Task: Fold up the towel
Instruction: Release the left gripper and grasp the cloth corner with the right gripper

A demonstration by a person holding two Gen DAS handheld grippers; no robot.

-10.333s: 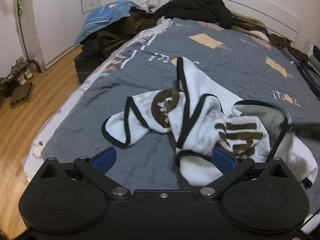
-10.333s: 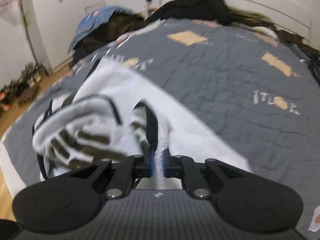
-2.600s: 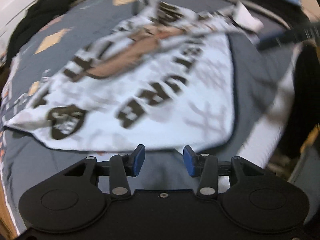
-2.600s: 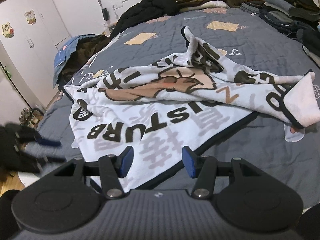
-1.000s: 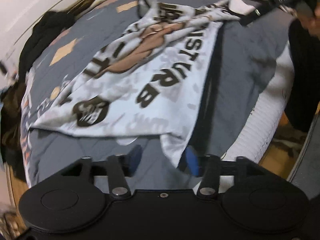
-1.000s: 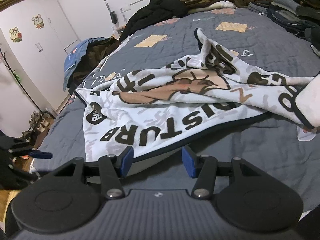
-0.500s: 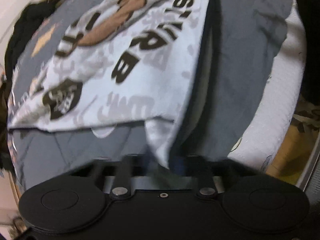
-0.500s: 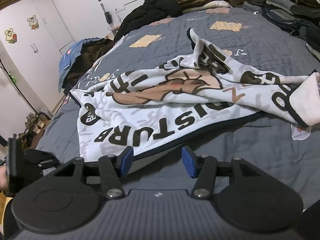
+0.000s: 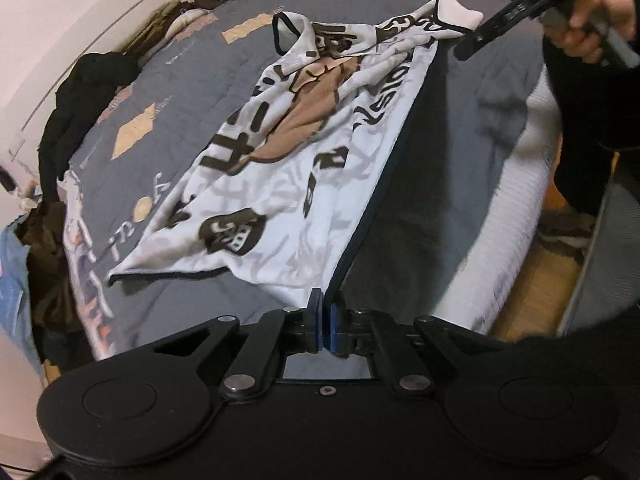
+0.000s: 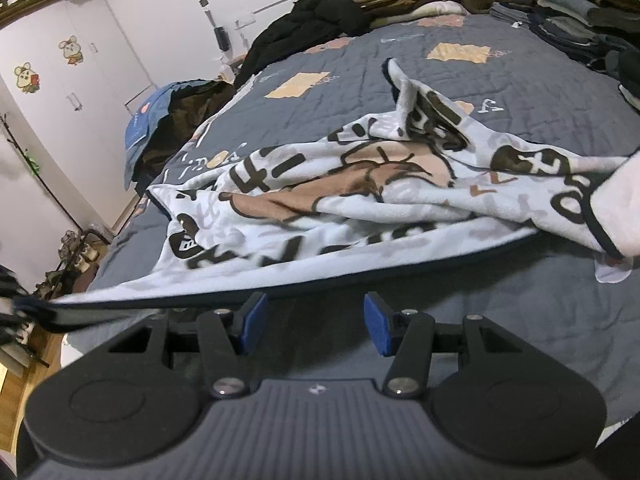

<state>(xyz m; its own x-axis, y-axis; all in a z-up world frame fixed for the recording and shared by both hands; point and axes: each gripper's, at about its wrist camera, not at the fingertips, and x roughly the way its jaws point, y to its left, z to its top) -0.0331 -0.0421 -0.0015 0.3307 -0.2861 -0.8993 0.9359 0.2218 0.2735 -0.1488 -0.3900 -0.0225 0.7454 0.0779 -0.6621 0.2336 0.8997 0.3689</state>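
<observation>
Towel (image 9: 304, 184): one, white w/ dark lettering, rumpled on bed (image 10: 500, 320); left gripper (image 9: 325, 322) pinches corner, right gripper (image 10: 314, 326) spread.

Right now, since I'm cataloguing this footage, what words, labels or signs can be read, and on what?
Towel: large dark block letters and other characters, folded and creased; no whole word reads.
Round dark badge on the towel: characters inside, blurred.
Grey bedspread: small pale script marks, too small to read.
Wardrobe stickers: cartoon mice, no text.
Blue fabric: pale mark, unreadable.
</observation>
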